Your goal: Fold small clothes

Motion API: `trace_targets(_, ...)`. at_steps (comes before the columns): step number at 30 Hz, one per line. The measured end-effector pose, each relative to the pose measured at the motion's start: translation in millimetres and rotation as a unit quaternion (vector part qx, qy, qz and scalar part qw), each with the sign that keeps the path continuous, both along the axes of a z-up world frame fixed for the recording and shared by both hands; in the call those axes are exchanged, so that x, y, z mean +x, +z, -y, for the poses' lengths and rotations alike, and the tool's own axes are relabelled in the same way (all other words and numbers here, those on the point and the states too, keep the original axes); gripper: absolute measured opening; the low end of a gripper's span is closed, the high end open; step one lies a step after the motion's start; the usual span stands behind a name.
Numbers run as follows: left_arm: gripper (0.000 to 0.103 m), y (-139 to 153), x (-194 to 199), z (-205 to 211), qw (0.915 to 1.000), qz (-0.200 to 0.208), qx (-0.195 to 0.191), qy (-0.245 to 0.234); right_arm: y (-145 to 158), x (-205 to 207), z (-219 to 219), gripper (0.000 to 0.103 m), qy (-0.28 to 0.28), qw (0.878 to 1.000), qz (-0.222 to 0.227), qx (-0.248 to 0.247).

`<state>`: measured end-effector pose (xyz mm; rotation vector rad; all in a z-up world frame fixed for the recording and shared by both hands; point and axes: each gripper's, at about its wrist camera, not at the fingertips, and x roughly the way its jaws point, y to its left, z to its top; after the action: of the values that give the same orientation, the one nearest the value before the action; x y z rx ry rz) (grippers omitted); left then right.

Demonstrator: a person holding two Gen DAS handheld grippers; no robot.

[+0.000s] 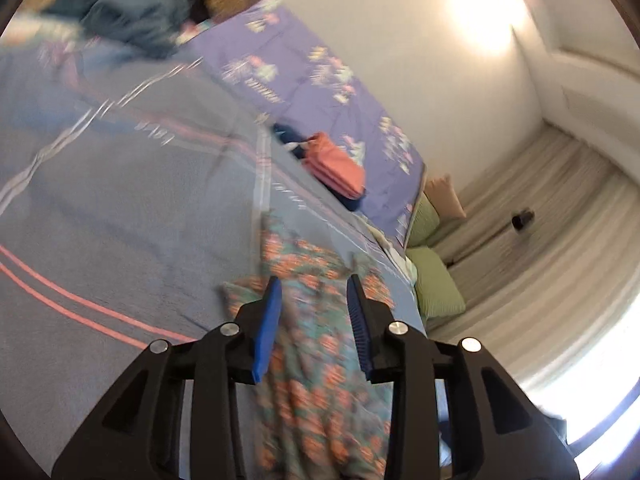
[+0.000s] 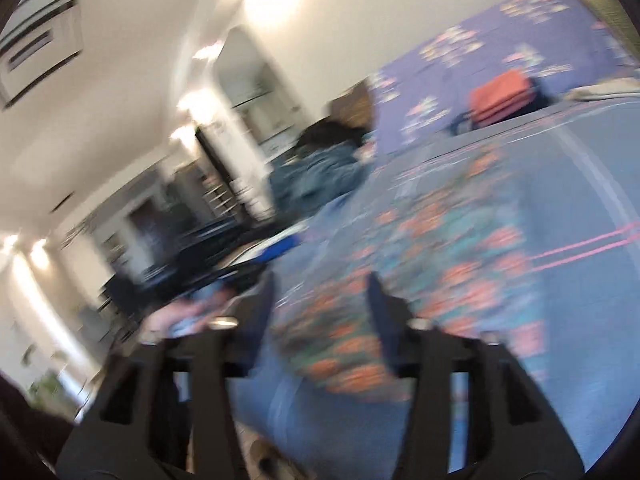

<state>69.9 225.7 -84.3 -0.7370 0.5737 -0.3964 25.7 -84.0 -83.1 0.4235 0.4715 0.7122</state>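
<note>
Left wrist view: left gripper [image 1: 314,286] over floral garment [image 1: 316,360], spread on grey-blue bed cover [image 1: 120,200]; fingers [image 1: 268,328] part-open, cloth lying between them, no pinch visible. Folded orange garment [image 1: 340,166] lies farther off on purple sheet [image 1: 320,68].

Right wrist view (blurred): right gripper [image 2: 322,290] over same floral garment [image 2: 440,248]; fingers [image 2: 378,312] part-open, nothing clamped. Orange stack [image 2: 502,94] well apart.

Handling, judged: fabric light, soft, limp; sags when lifted. Best taken at hem corners or edge, one per gripper.
</note>
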Motion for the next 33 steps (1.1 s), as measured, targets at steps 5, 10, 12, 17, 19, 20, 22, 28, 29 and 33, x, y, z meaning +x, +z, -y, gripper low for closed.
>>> trace_targets(5, 0.033, 22.1, -30.4, 63.7, 0.9948, 0.051, 0.085, -0.021, -9.0, 30.6, 30.6, 0.005, -0.097, 0.994, -0.046, -0.021)
trace_targets(10, 0.033, -23.7, -33.2, 96.8, 0.9896, 0.002, 0.141, -0.028, -36.0, 44.2, 29.5, 0.005, -0.121, 0.987, -0.080, -0.069)
trace_targets(12, 0.030, -46.1, -35.2, 93.4, 0.9869, -0.006, 0.160, -0.016, -47.8, 45.2, 28.1, 0.002, -0.124, 0.986, -0.079, -0.083)
trace_targets(17, 0.018, -73.1, -52.2, 75.4, 0.9878, 0.060, 0.144, -0.011, -60.6, 42.7, 22.1, 0.000, -0.127, 0.987, -0.048, -0.091)
trace_targets(19, 0.018, -70.0, -56.1, 86.4, 0.9785, 0.073, 0.193, -0.003, -60.8, 40.1, 23.5, 0.000, -0.126, 0.987, -0.048, -0.089)
trace_targets(20, 0.018, -69.9, -59.0, 92.0, 0.9726, 0.083, 0.217, 0.003, -60.4, 38.0, 24.9, 0.000, -0.125, 0.987, -0.048, -0.086)
trace_targets(22, 0.018, -72.5, -61.6, 93.7, 0.9689, 0.097, 0.228, 0.010, -61.2, 35.2, 28.1, 0.001, -0.122, 0.988, -0.048, -0.076)
trace_targets(28, 0.018, -65.1, -63.0, 82.8, 0.9757, 0.081, 0.204, 0.011, -56.0, 30.0, 37.3, 0.008, -0.110, 0.991, -0.055, -0.052)
trace_targets(29, 0.019, -62.6, -63.8, 82.1, 0.9747, 0.079, 0.209, 0.014, -54.3, 29.3, 38.9, 0.012, -0.108, 0.991, -0.056, -0.049)
trace_targets(33, 0.062, -52.8, -66.9, 72.8, 0.9594, 0.039, 0.265, 0.087, -52.7, 27.4, 37.9, 0.024, -0.101, 0.992, -0.052, -0.049)
